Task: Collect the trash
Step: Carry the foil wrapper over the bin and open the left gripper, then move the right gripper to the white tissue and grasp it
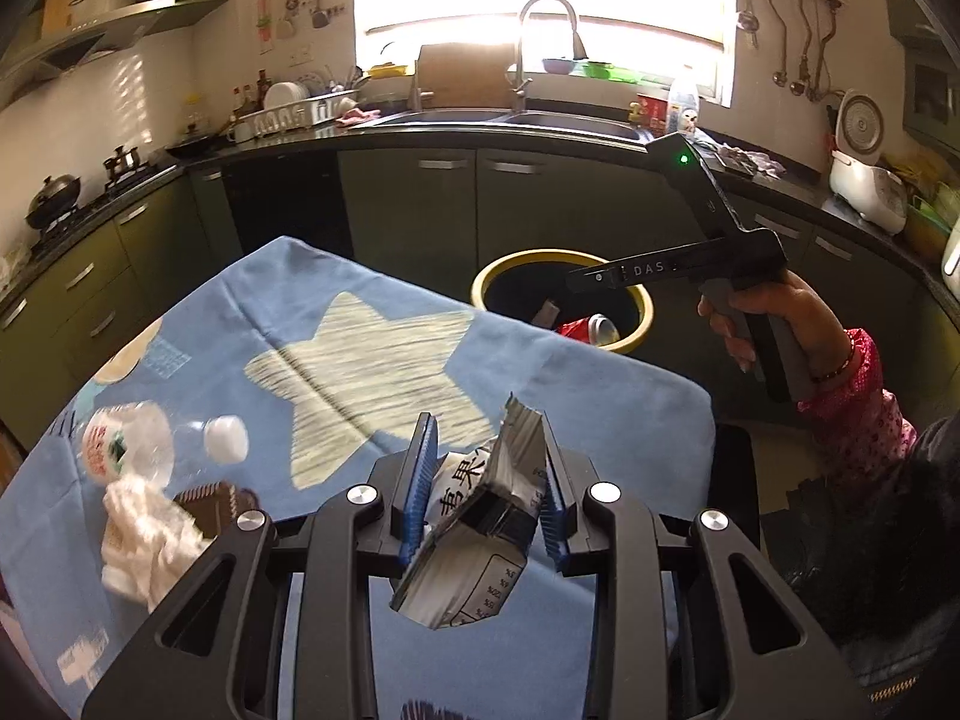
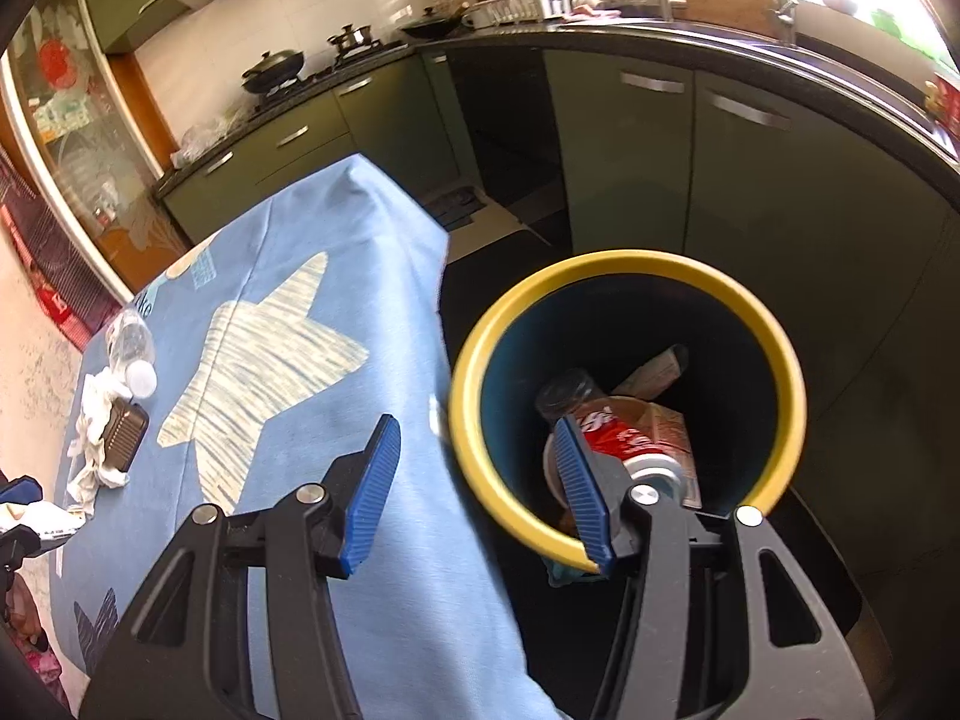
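Note:
My left gripper [image 1: 489, 468] is shut on a crumpled silver and white wrapper [image 1: 480, 522], held above the blue star-print tablecloth [image 1: 360, 348]. On the cloth at the left lie a clear plastic bottle [image 1: 129, 444], a white tissue [image 1: 144, 534] and a brown ridged case [image 1: 210, 501]. Beyond the table's far edge stands a yellow-rimmed bin [image 2: 630, 261] holding a red can [image 2: 624, 438] and cartons. My right gripper [image 2: 477, 438] is open with nothing between its fingers, hovering over the table edge and the bin's rim. The bottle [image 2: 129, 342] and tissue [image 2: 90, 456] lie far to its left.
A hand in a pink sleeve [image 1: 840, 396] holds the right gripper's handle over the bin [image 1: 561, 300]. Dark green cabinets [image 1: 420, 210] and a black counter with a sink [image 1: 516, 117] ring the table. A stove with pots [image 2: 273, 69] is at the left, a rice cooker [image 1: 864, 180] at the right.

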{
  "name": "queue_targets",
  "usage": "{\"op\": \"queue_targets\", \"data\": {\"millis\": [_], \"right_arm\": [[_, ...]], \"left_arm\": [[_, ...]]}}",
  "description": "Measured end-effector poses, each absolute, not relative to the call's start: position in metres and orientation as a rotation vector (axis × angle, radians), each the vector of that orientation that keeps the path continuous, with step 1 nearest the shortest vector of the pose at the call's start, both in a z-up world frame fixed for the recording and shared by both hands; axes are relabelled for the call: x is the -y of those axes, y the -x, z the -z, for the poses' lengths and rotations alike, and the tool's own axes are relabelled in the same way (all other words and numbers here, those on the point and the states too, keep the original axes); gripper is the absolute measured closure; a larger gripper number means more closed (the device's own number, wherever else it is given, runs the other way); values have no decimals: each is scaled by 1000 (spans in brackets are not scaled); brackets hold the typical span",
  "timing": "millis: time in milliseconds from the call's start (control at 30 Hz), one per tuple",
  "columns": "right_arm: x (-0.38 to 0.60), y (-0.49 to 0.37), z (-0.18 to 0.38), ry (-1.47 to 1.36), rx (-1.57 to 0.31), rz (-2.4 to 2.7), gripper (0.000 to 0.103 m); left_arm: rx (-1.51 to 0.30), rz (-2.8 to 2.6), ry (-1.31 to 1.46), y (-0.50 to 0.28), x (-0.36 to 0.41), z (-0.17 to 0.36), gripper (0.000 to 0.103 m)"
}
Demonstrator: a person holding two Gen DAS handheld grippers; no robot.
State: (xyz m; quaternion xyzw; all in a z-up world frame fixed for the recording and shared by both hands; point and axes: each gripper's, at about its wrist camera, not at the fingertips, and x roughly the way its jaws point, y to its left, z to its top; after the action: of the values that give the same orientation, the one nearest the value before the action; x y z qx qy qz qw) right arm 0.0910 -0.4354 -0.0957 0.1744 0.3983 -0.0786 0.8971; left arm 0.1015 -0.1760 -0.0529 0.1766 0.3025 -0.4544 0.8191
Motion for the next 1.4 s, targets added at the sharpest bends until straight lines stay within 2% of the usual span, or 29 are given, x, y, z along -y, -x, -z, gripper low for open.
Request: {"op": "queue_targets", "data": {"millis": [400,667,733,767,800,1000,1100,1400], "right_arm": [[521,-37,104,-466,-782,360,52],[547,-24,112,-499,-794,404,52],[549,-22,112,-499,-794,405,52],[549,-22,112,-501,-794,404,52],[550,-22,112,-502,-793,404,52],[546,-27,117,-503,-812,391,52],[539,-36,120,-500,-824,366,52],[491,-71,110,-407,-853,274,52]], "left_arm": [[-678,1272,-486,-135,363,56,72],[-746,1273,-492,-182,468,82,71],[-764,1247,-474,-193,486,92,55],[-767,1220,-466,-197,491,95,33],[-760,1203,-460,-200,492,97,26],[-733,1160,-428,-196,470,83,24],[-681,1123,-409,-181,429,68,18],[-597,940,-321,-153,276,41,15]]}}
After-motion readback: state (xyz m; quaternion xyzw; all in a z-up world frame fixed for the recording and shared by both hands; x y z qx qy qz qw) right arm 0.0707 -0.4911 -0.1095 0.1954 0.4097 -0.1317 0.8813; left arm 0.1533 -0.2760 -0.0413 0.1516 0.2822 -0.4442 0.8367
